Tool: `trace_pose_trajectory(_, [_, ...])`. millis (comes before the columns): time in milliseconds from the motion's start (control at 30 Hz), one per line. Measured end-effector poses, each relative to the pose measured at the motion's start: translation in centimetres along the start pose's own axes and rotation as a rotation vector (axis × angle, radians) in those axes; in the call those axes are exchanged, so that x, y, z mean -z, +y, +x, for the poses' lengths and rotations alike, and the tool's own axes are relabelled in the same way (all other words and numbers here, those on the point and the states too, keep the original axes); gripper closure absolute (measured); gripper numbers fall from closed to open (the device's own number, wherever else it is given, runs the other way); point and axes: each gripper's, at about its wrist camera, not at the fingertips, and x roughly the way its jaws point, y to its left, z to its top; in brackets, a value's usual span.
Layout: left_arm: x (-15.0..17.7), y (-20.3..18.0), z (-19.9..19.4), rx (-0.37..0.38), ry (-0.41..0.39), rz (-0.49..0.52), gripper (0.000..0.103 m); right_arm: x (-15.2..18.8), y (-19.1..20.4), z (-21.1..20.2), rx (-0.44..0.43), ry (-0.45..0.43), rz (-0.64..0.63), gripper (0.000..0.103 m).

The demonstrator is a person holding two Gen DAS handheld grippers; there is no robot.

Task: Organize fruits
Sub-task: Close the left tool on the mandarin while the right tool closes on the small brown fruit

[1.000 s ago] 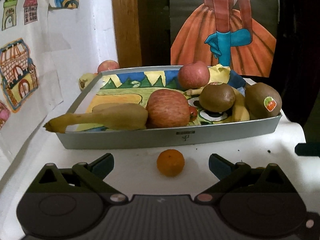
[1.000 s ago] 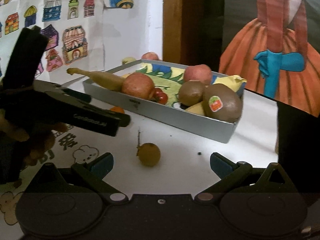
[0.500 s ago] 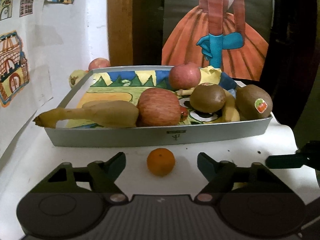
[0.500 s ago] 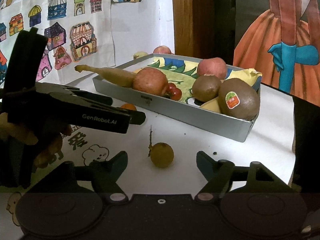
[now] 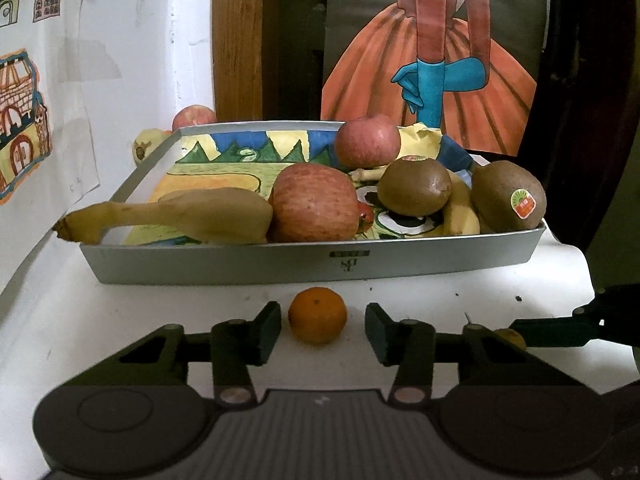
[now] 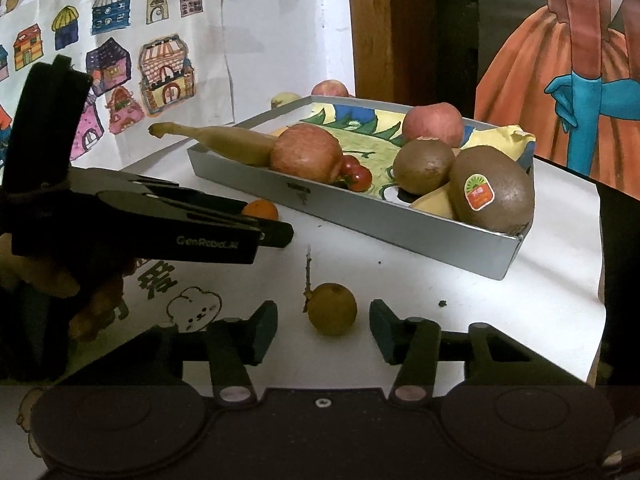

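Left gripper (image 5: 319, 330), jaws spread around the tangerine (image 5: 317, 315) just before the tray's (image 5: 420, 262) front wall, should close squarely, while from its own camera the right gripper (image 6: 323, 330), likewise spread, should straddle the brownish-yellow stemmed fruit (image 6: 332, 309) and spare its stem.

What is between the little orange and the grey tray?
Nothing: in the left wrist view, only bare white table lies between the little orange and the grey tray.

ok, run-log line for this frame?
left gripper: open, straddling orange | right gripper: open, straddling yellow-brown fruit | both fruits on table, outside tray
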Motion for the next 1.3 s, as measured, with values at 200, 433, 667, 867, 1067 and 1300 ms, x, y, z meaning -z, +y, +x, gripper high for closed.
trace_pose_trajectory(200, [0.1, -0.2, -0.1, -0.012, -0.001, 0.004, 0.063, 0.0, -0.4, 0.1, 0.003, -0.005, 0.03, 0.068])
trace_pose_trajectory(433, [0.2, -0.3, -0.3, -0.022, -0.001, 0.0, 0.069, 0.0, -0.2, 0.0, 0.009, -0.008, 0.019, 0.072])
trace_pose_trajectory(667, [0.4, -0.6, -0.6, -0.005, 0.001, -0.008, 0.07, 0.0, -0.3, -0.2, 0.002, -0.012, 0.026, 0.072])
trace_pose_trajectory(867, [0.3, -1.0, -1.3, 0.012, -0.015, -0.014, 0.07, 0.2, -0.5, -0.4, -0.007, -0.021, 0.049, 0.072])
trace_pose_trajectory(1067, [-0.5, -1.5, -2.7, 0.032, -0.056, -0.02, 0.07, 0.4, -0.8, -1.1, -0.004, -0.065, 0.081, 0.073])
trace_pose_trajectory(1300, [-2.8, -1.9, -3.4, 0.042, -0.151, -0.045, 0.07, -1.1, -1.7, -2.5, 0.06, -0.196, 0.068, 0.073])
